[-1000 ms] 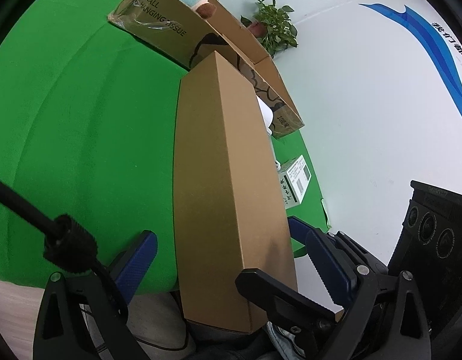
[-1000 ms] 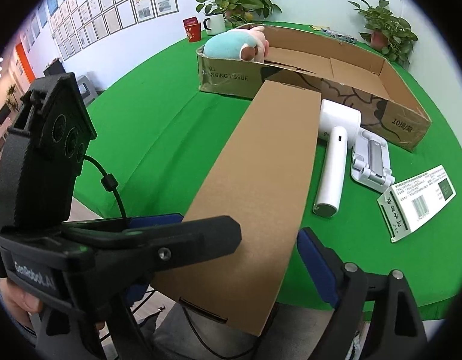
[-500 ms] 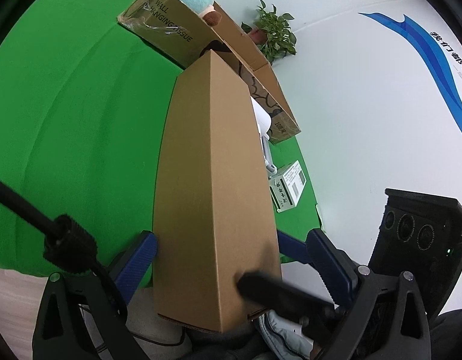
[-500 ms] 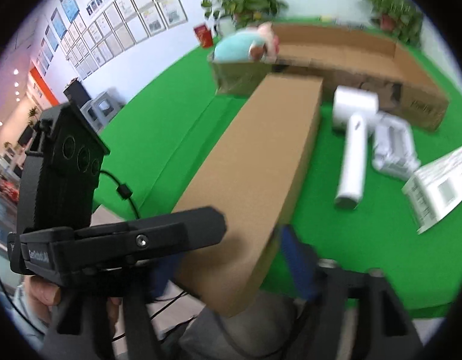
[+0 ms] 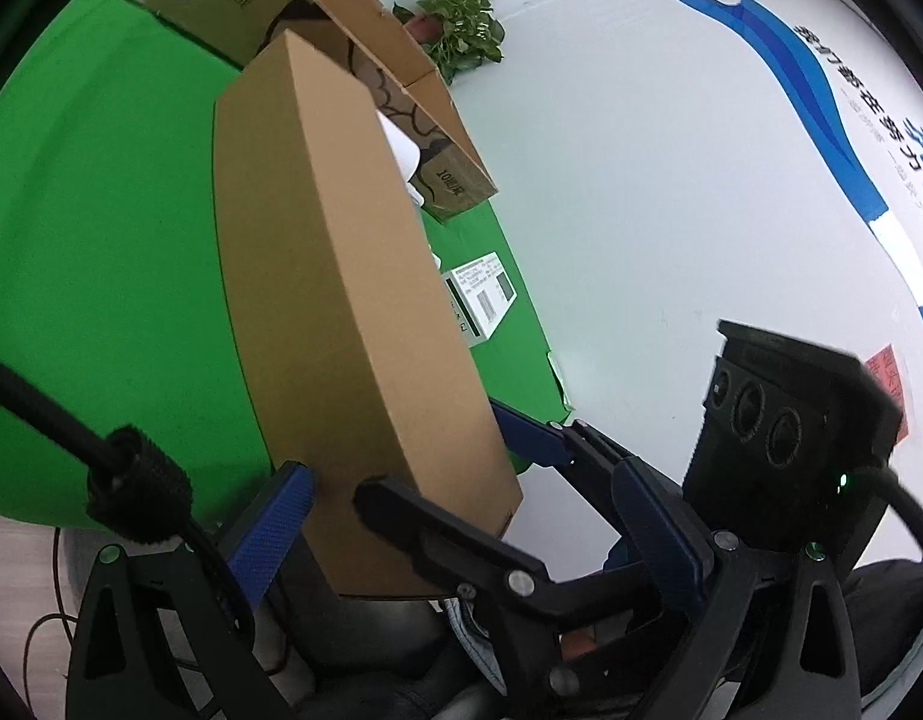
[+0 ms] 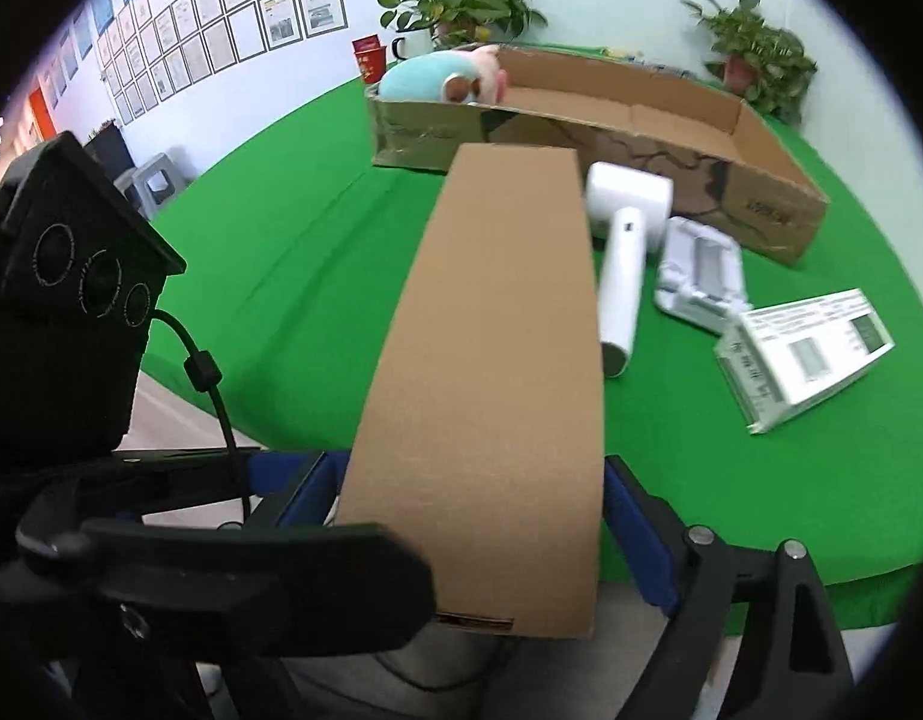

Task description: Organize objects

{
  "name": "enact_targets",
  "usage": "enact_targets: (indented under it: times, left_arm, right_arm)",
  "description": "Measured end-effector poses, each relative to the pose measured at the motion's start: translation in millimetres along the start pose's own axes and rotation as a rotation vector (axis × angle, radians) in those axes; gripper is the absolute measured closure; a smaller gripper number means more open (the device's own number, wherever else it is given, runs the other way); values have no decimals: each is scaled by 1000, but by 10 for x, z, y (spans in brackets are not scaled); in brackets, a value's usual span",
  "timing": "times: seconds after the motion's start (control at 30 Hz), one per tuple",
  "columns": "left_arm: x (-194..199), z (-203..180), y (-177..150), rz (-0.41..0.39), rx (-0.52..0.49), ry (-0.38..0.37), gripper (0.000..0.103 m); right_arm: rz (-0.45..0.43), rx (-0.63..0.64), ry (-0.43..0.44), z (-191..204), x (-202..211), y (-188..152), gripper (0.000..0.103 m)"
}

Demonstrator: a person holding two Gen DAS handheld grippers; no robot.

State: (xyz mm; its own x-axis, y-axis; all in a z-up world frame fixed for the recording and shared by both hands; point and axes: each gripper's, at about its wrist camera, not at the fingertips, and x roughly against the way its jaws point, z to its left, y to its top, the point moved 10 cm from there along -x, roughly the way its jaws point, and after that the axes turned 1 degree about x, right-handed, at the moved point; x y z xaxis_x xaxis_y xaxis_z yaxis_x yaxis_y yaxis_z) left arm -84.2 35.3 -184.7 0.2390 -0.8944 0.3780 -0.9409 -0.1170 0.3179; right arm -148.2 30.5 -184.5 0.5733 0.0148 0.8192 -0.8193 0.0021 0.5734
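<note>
Two handheld grippers bracket the near end of a long, plain brown cardboard box (image 6: pixel 491 372), which juts past the edge of the green-covered table (image 6: pixel 281 252). The right gripper (image 6: pixel 467 516) has its blue pads either side of the box, jaws easing apart; whether they press cannot be told. The left gripper (image 5: pixel 461 504) stands apart, one pad touching the box's left face. The step appears to be lifting the smooth, sealed box; next would call for a firm two-sided hold. Beyond lie a white hair dryer (image 6: pixel 623 252), a white stand (image 6: pixel 701 270), a labelled carton (image 6: pixel 803 354) and an open cardboard tray (image 6: pixel 761 192) holding a plush toy (image 6: pixel 437 78).
</note>
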Motion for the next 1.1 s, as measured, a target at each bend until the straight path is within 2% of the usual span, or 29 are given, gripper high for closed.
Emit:
enact_targets:
  times: [0.13, 0.23, 0.37, 0.5, 0.57, 0.63, 0.8, 0.9, 1.0, 1.1]
  left_arm:
    - [29, 216, 51, -30, 87, 30, 3]
    - [83, 280, 124, -58, 129, 17, 4]
    - [123, 268, 203, -80, 115, 92, 4]
    - [326, 150, 379, -147, 72, 159, 5]
    - [395, 137, 454, -159, 53, 221, 10]
    - [467, 122, 502, -176, 45, 261, 22]
    - [495, -9, 733, -245, 22, 312, 36]
    - [608, -99, 742, -272, -5, 294, 42]
    - [638, -218, 552, -226, -49, 264, 43]
    - [537, -278, 486, -185, -89, 286, 44]
  right_arm:
    - [-23, 18, 8, -49, 22, -8, 21]
    - [-37, -24, 73, -46, 47, 8, 21]
    - [-38, -144, 298, 89, 79, 67, 21]
    - [-12, -205, 513, 327, 70, 69, 21]
    - [10, -264, 601, 364, 31, 83, 21]
    - [35, -307, 653, 368, -20, 89, 21]
    - [22, -302, 651, 337, -8, 124, 18]
    - [6, -284, 600, 253, 33, 117, 18]
    - [-23, -258, 549, 144, 120, 123, 18]
    - [-57, -221, 505, 55, 217, 170, 18]
